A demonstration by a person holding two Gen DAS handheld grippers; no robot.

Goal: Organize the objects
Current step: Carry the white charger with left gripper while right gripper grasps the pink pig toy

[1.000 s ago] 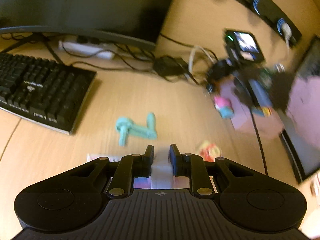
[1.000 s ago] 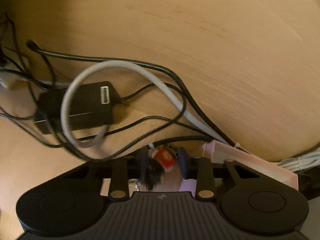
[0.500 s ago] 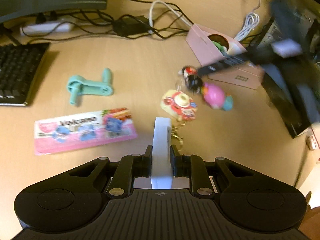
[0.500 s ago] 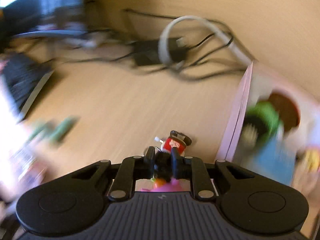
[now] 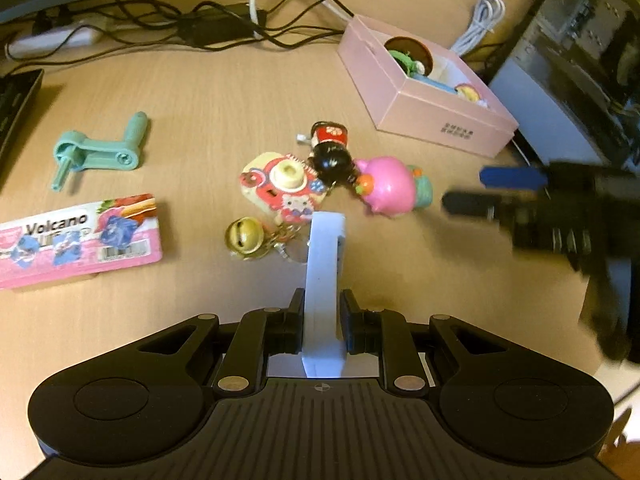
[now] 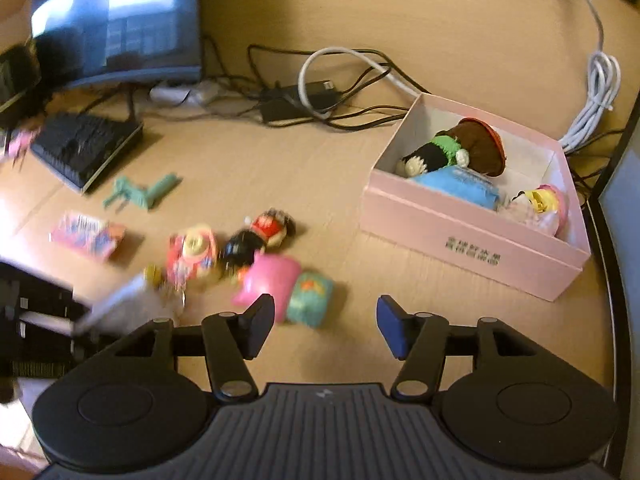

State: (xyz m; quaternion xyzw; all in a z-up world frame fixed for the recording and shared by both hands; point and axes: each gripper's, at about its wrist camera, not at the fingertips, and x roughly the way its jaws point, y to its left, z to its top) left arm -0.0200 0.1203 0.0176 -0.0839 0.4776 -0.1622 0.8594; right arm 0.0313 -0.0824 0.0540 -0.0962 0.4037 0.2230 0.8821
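Toys (image 5: 384, 188) left of box (image 5: 440, 120)

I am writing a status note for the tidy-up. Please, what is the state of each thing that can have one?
left gripper: shut on the white piece.
right gripper: open, empty, jaws just opened.
pink box: open, partly filled with toys.
pink toy: lying on the desk, outside the box.
monitor: switched on.

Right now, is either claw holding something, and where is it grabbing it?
The left claw pinches a white plastic piece near its lower end. The right claw, jaws just opened, holds nothing.
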